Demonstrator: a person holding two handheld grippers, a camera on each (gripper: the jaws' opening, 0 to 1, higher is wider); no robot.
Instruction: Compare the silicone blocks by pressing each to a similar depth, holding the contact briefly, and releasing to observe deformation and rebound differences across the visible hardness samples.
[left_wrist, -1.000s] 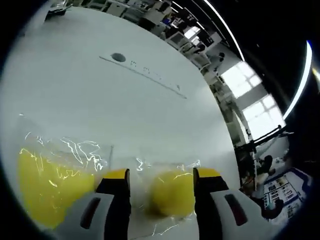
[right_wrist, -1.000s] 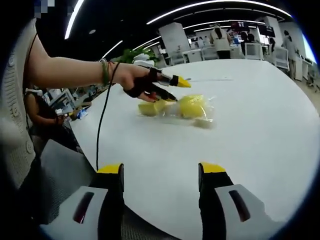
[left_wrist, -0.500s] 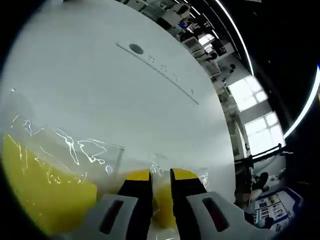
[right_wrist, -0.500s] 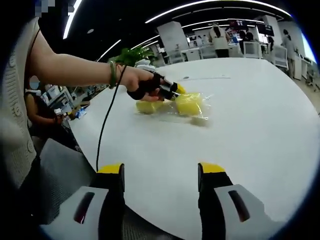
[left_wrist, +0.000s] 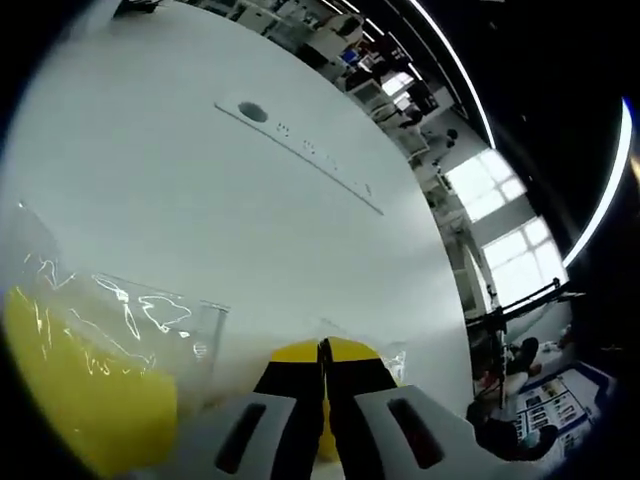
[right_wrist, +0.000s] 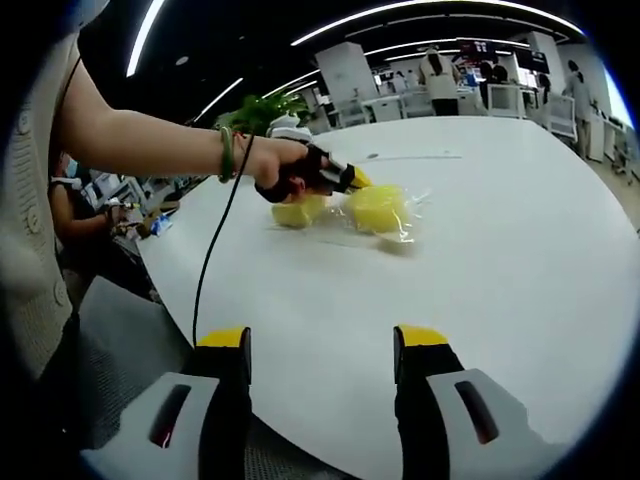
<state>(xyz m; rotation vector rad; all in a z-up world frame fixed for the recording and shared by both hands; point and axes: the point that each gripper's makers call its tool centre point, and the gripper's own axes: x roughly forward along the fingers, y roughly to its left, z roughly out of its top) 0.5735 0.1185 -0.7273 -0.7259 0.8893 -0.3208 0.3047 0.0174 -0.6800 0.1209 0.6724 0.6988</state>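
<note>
- Room is wide on my white table (right_wrist: 520, 250); its near edge curves just past my right hand-held gripper (right_wrist: 322, 350), and bare top runs far on the right side.
- My right hand-held gripper has its jaws spread wide with nothing between them. It sits well apart from the blocks.
- Two yellow silicone blocks lie in a clear plastic wrap (right_wrist: 400, 235) near the middle of the table.
- The bigger block (right_wrist: 377, 208) and the smaller block (right_wrist: 298, 212) lie side by side. Their row runs across the right gripper view, left to right.
- My left hand-held gripper (right_wrist: 345, 178) reaches in over the blocks from the left side. Its yellow tips point at the bigger block.
- In the left gripper view, my left hand-held gripper (left_wrist: 322, 352) has its jaws pressed together, tip to tip. I cannot tell if any wrap is caught in them.
- A yellow block (left_wrist: 85, 390) in crinkly wrap sits just beside those jaws on the left.
- A long strip with a dark round hole (left_wrist: 252, 111) lies far off on the table.
</note>
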